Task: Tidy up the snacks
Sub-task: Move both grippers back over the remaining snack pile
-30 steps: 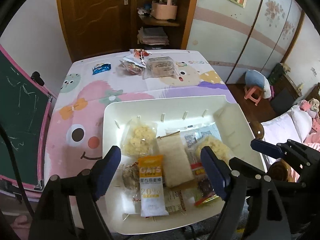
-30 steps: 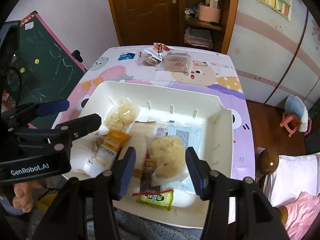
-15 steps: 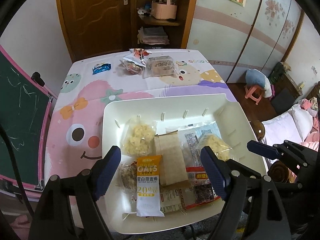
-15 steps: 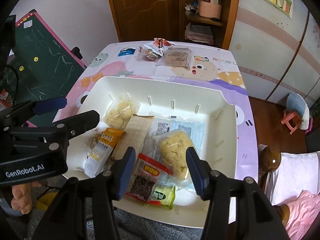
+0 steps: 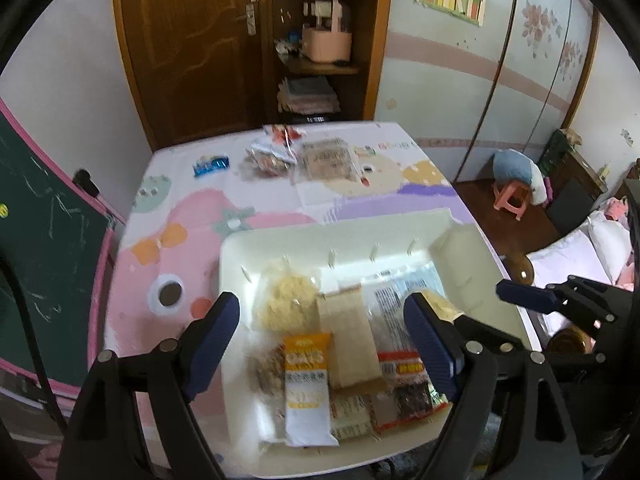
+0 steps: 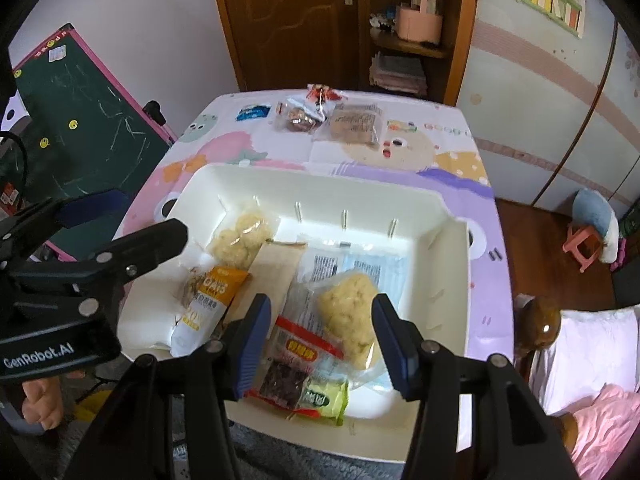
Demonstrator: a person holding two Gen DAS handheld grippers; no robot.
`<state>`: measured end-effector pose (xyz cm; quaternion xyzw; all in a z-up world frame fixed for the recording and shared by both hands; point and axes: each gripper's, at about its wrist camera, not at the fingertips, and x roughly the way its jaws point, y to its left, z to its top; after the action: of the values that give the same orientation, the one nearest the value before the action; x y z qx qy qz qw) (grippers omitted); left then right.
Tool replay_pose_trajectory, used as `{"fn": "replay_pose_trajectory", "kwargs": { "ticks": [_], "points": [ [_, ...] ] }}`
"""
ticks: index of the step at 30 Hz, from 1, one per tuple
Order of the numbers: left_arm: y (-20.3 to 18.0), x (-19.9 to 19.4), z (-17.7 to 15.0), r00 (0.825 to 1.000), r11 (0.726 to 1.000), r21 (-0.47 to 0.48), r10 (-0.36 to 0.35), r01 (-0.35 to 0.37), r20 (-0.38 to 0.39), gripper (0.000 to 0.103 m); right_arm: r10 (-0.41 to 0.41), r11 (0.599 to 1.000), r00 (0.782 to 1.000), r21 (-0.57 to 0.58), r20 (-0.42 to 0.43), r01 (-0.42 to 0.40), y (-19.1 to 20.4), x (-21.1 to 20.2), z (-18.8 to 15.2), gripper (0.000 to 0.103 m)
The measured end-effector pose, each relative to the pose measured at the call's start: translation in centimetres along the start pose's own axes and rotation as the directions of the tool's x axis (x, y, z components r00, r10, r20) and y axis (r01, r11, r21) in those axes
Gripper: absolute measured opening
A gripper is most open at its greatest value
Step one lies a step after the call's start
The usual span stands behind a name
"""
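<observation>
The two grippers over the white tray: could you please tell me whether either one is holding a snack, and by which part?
Neither: the left gripper, opening, and right gripper both hover empty above the white plastic tray.

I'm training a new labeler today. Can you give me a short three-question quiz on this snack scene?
1. True or false: the white bin holds no snacks.
2. Which packet lies on the far part of the table, outside the bin? A) orange oats packet B) small blue packet C) green packet
3. Are the right tongs holding anything?

Key: 1 false; 2 B; 3 no, they hang open above the packets.
</observation>
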<state>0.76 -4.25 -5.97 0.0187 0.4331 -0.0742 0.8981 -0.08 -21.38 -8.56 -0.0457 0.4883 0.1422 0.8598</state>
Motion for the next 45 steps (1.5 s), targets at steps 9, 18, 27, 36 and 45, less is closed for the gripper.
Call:
{"fn": "replay_pose_trajectory", "kwargs": {
  "ticks": [9,18,27,36,45],
  "points": [
    [2.4,-4.4,5.9,0.975,0.997,0.000,0.078,-0.080,0.207,0.092,-0.054,0.998,0.985,-0.035,0.162,0.060,-1.2,-3.9,5.8,0.053],
    [4.2,-7.0,11.9,0.931,0.986,0.014,0.154,-0.168,0.330,0.094,-0.153,0.985,0.948,-0.035,0.279,0.169,-2.8,-6.5,11.5,0.053],
    [6.1,-5.1,16.3,0.938,0.977,0.030,0.194,-0.211,0.287,0.094,-0.141,0.989,0.936,0.001,0.323,0.148,-3.7,-7.2,16.6,0.053],
    [8.7,-1.3,23.0,0.930,0.957,0.044,0.265,-0.285,0.256,0.094,-0.184,0.983,0.936,0.050,0.301,0.178,-6.2,-6.3,24.2,0.053],
    [11.8,6.2,28.1,0.944,0.952,0.055,0.289,-0.301,0.159,0.094,-0.168,0.982,0.961,0.125,0.221,0.143,-9.3,-0.1,30.6,0.065]
  ]
}}
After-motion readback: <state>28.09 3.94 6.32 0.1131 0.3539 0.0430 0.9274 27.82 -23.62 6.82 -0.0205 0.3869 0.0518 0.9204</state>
